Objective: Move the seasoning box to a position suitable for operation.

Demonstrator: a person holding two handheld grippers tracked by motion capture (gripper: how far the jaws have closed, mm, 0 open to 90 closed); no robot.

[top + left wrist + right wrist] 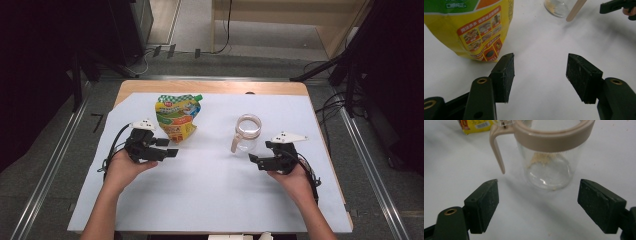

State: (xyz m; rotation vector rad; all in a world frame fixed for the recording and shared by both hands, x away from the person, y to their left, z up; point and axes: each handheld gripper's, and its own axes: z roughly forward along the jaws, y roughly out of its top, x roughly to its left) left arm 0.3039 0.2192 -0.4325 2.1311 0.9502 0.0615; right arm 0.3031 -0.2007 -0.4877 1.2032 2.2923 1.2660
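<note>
My right gripper (537, 205) gapes empty before the clear jar (547, 167), centre frame; my left gripper (540, 75) stands open beside the yellow pouch (471, 27), upper left. Closing off-centre may catch the jar's beige handle (497, 150) and tip it.

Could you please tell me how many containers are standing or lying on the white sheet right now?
2. The yellow pouch lies at the sheet's left, just beyond the left gripper. The clear jar with a beige rim stands right of centre, just beyond the right gripper. None appears hidden.
</note>
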